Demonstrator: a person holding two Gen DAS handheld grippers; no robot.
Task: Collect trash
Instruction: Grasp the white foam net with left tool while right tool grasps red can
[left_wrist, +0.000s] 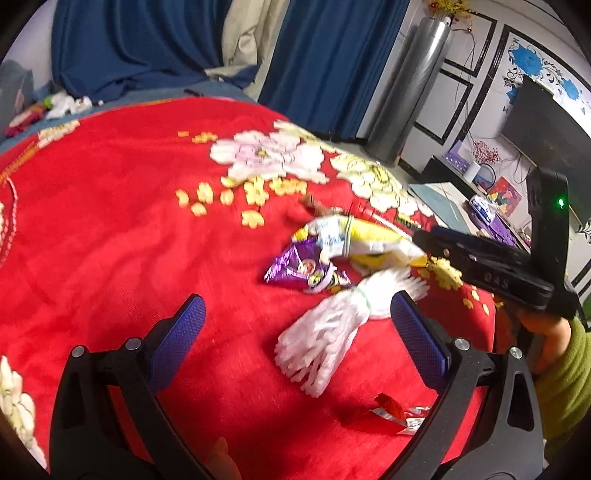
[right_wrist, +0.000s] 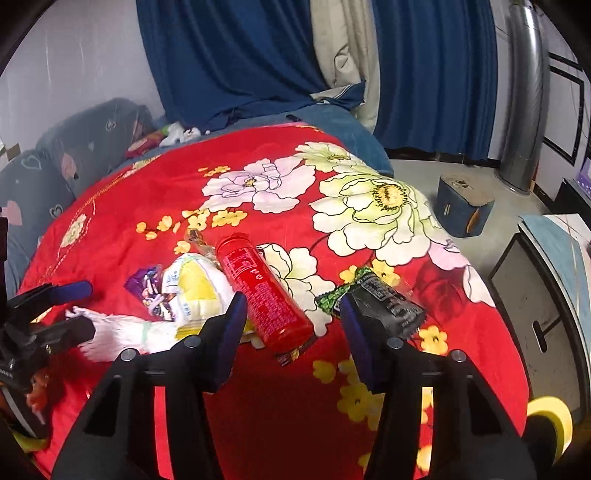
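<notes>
Trash lies on a red flowered blanket (left_wrist: 110, 221). In the left wrist view my left gripper (left_wrist: 295, 314) is open above a white foam fruit net (left_wrist: 328, 325), beside a purple wrapper (left_wrist: 299, 266), a yellow-white bag (left_wrist: 362, 240) and a red wrapper (left_wrist: 384, 410). The right gripper's body (left_wrist: 491, 266) shows at the right. In the right wrist view my right gripper (right_wrist: 293, 306) is open around the near end of a red tube can (right_wrist: 262, 291), with a black-green packet (right_wrist: 376, 299) by its right finger. The foam net (right_wrist: 118, 332), yellow-white bag (right_wrist: 199, 288) and purple wrapper (right_wrist: 147, 288) lie to the left.
Blue curtains (right_wrist: 240, 55) hang behind the bed. A grey sofa (right_wrist: 55, 155) stands at the left, a blue box (right_wrist: 461, 206) on the floor at the right, a silver cylinder (left_wrist: 410, 92) and a TV stand (left_wrist: 480, 192) beyond.
</notes>
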